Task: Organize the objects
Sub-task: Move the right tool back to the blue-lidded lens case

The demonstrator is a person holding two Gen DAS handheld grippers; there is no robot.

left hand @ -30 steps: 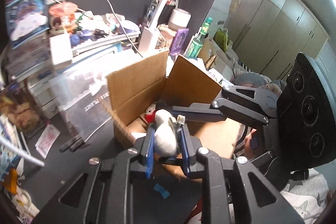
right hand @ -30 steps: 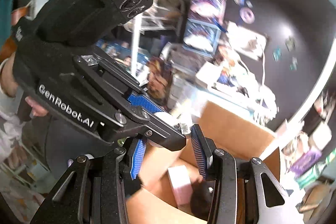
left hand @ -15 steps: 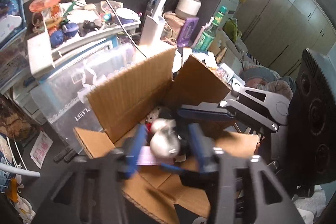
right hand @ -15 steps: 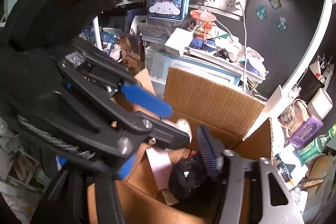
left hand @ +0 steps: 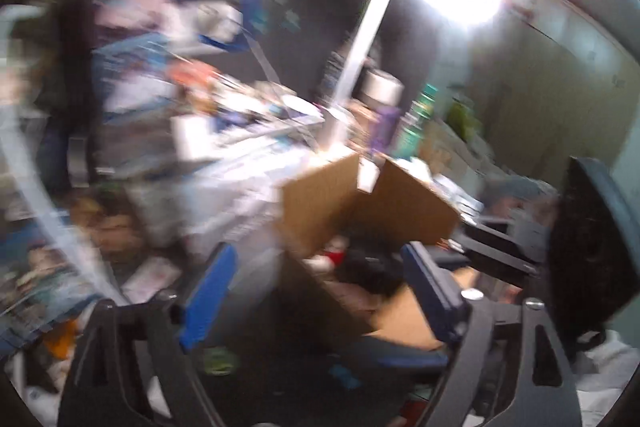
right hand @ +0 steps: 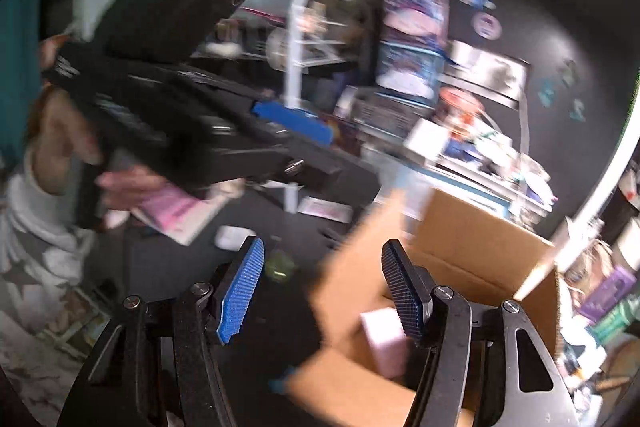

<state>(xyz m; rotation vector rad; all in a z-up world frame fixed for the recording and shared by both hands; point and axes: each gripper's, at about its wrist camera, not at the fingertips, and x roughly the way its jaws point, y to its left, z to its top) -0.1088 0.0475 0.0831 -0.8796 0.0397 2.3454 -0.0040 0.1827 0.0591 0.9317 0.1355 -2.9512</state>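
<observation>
Left wrist view (blurred): left gripper [left hand: 320, 279] jaws opening, empty, above the box [left hand: 360, 195]; right gripper [right hand: 322, 291] jaws apart, empty.

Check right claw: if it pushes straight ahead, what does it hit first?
Likely the near flap of the cardboard box, which stands between the right claw tips. Depth is unclear through blur; the claw is open and empty.

You won't find any lettering you can read in either view. The white marks on the side of your left gripper [right hand: 292, 123], seen from the right wrist, are smeared by blur, and the stacked printed boxes [right hand: 414, 47] behind show pictures only.
</observation>
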